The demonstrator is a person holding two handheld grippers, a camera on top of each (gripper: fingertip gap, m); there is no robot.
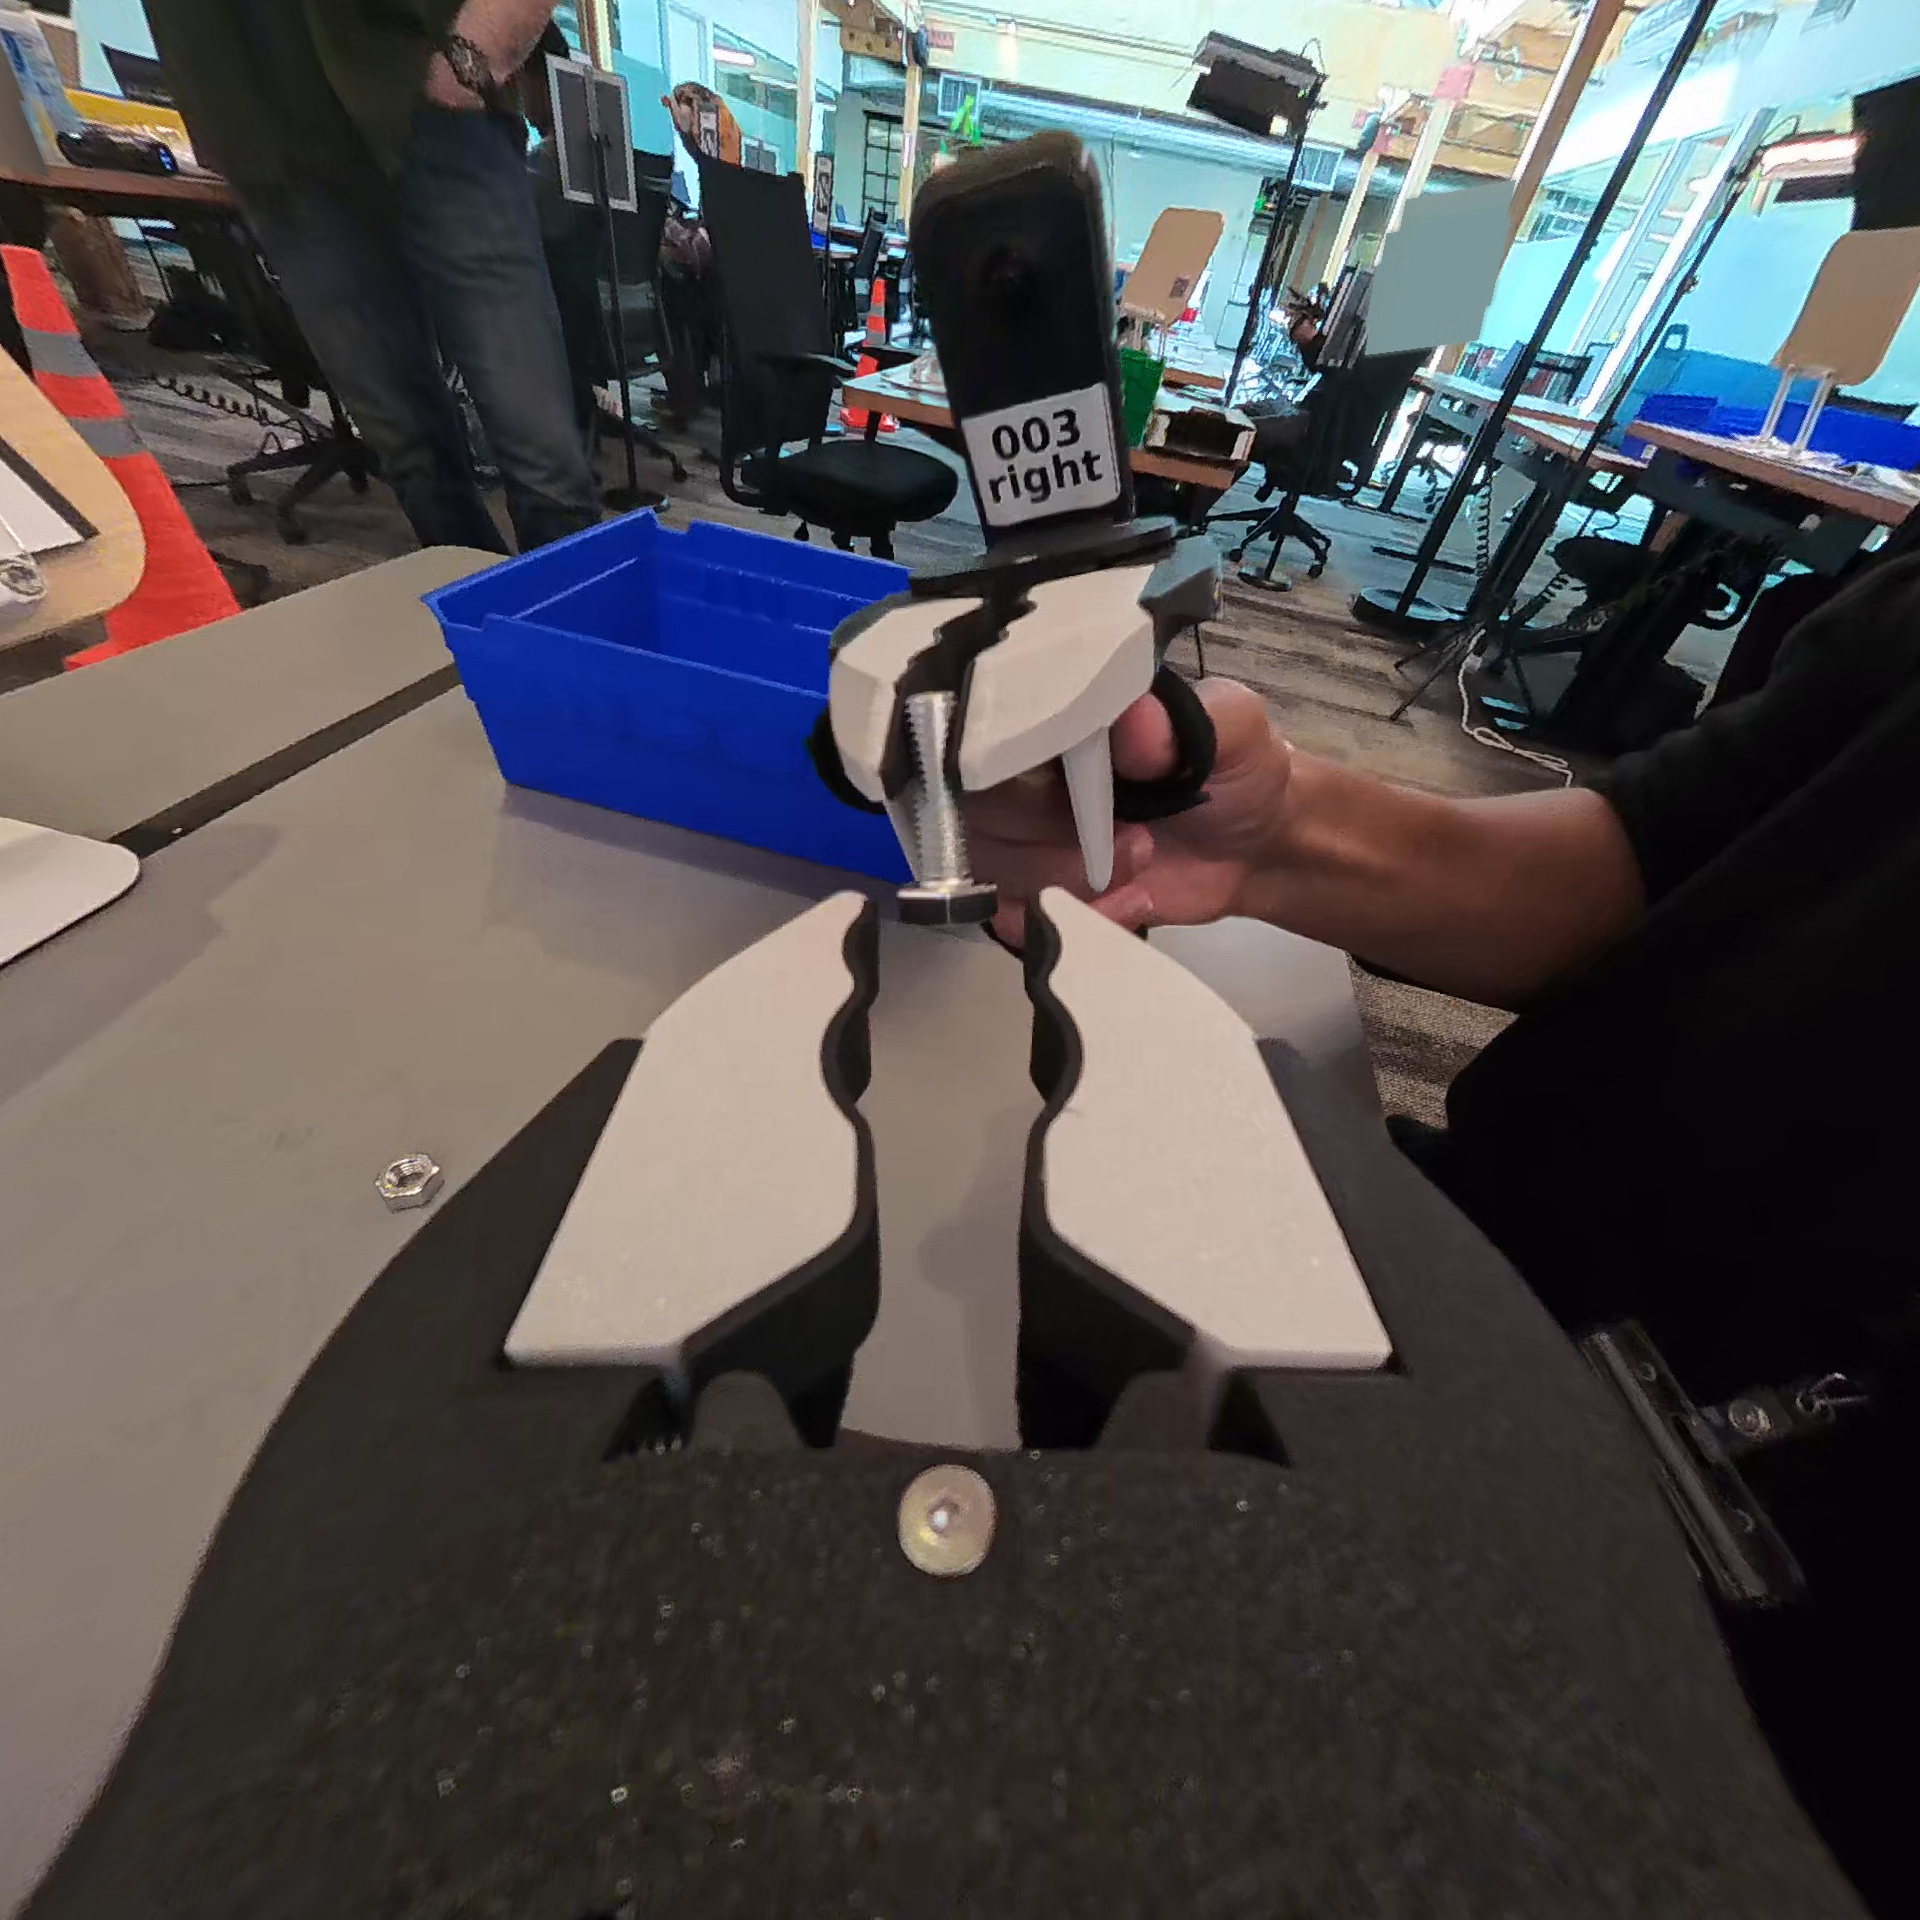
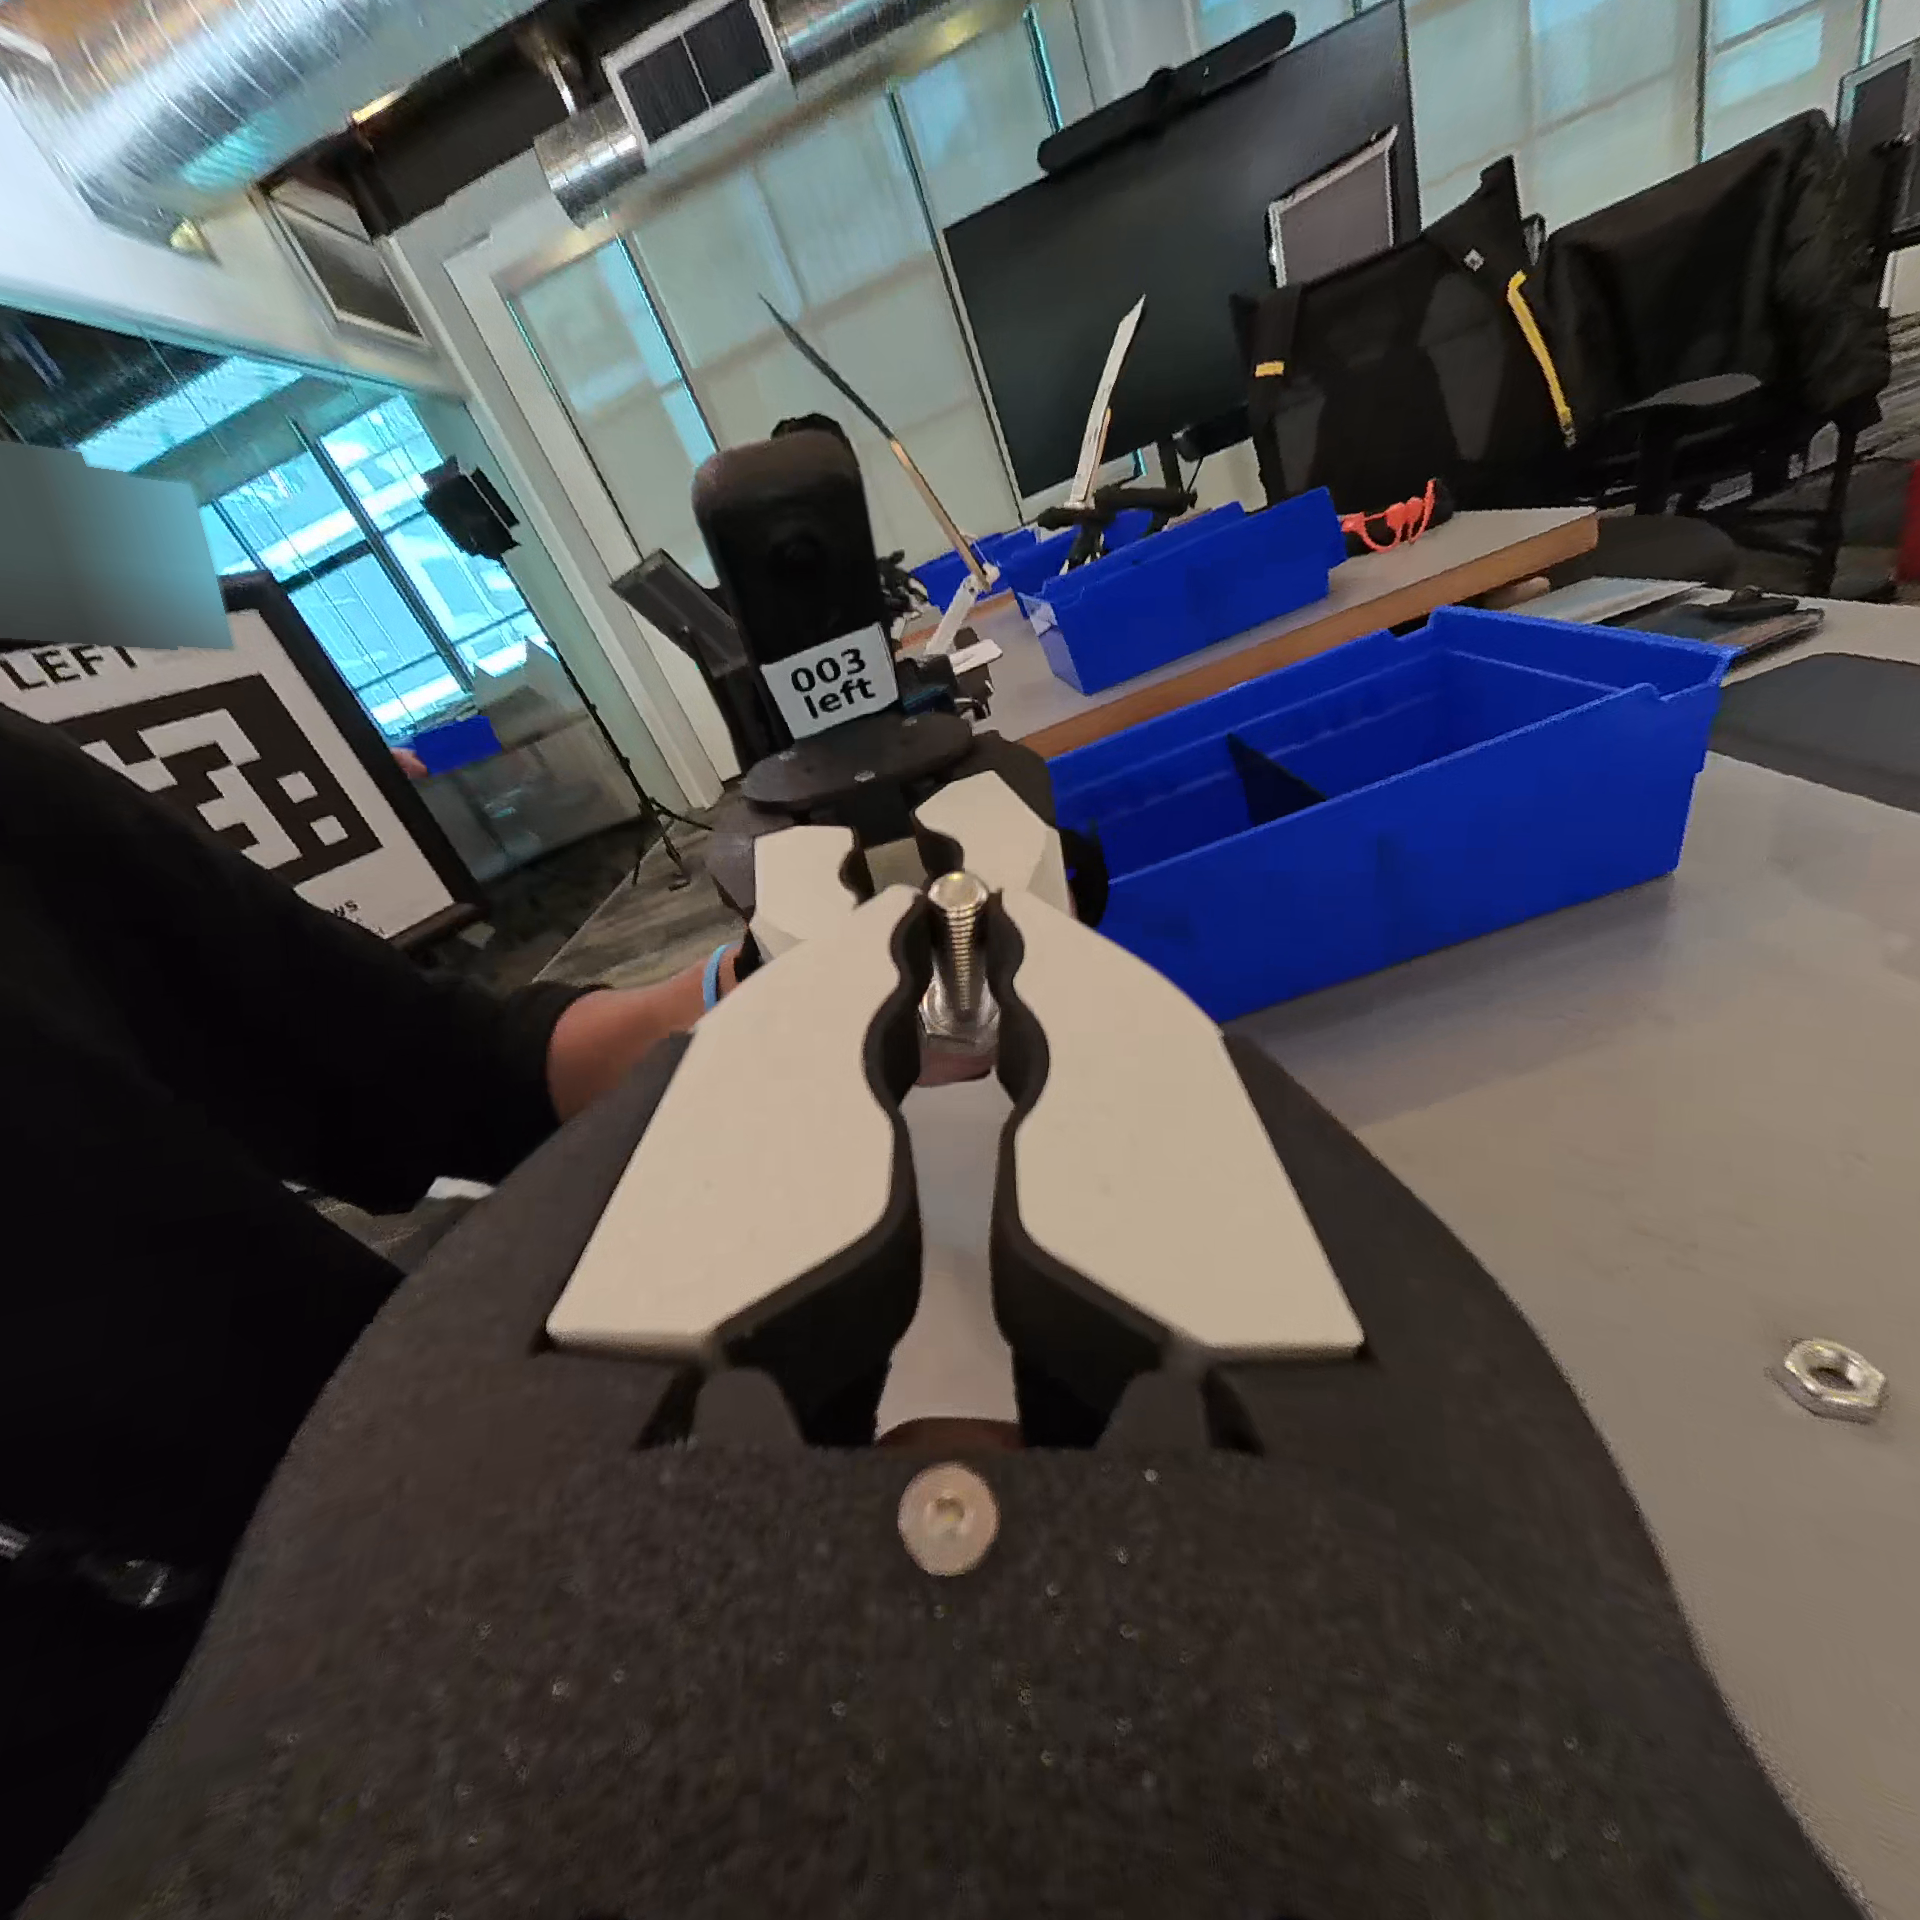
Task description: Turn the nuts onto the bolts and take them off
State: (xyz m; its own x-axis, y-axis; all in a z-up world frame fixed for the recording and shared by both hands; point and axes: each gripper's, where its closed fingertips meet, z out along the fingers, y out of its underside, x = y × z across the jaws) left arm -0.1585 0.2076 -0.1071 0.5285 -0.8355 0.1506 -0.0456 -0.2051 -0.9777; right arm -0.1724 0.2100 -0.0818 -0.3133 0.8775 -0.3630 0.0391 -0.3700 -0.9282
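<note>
right gripper (image 2: 951, 940) jaws grasp the bolt (image 2: 956, 971); left gripper (image 1: 951, 935) jaws released, and near the bin (image 1: 665, 665) the loose nut (image 1: 408, 1181) could get knocked off the desk (image 1: 260, 935).

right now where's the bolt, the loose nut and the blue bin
bolt (image 1: 933, 795): left wrist view, on its threaded shank below the right gripper's fingers
loose nut (image 1: 408, 1181): left wrist view, on its top face, lying on the table
blue bin (image 2: 1403, 831): right wrist view, on its near outer wall
</note>
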